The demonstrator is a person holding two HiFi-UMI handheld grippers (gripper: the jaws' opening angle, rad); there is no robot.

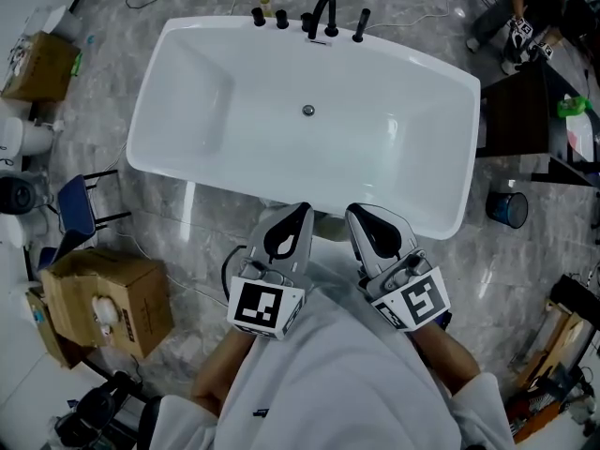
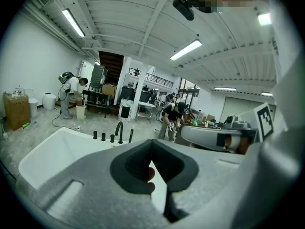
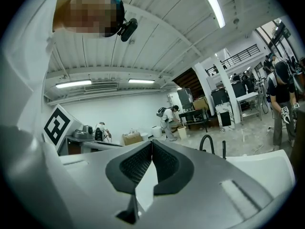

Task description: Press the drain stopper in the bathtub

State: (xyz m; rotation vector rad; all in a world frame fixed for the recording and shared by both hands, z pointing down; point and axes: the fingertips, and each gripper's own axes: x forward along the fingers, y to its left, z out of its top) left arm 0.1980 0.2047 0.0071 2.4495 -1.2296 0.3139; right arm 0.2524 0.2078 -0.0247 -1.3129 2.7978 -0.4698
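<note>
The white bathtub [image 1: 234, 129] stands on a grey marbled floor [image 1: 525, 279]. It is a glossy rounded rectangle with smooth sloping walls. The drain stopper [image 1: 308, 111] is a small round metal disc low on the far wall of the basin, just below the black arched faucet [image 1: 324, 12] on the far rim.

The person stands at the near rim in a white sleeved top and holds both tools side by side above that edge, well apart from the stopper. The left gripper [image 1: 306, 208] has its grey jaws drawn together at the tips. Its dark padded inner faces curve round a teardrop hollow with nothing clamped in it. The right gripper [image 1: 352, 210] is closed the same way and is also empty. Its own view shows ribbed black pads meeting at the point [image 3: 152, 142], with white enamel showing through the gap behind them.

A worn cardboard box [image 1: 112, 298] sits at the left, and a blue bucket [image 1: 507, 208] stands beside the tub's right end.
</note>
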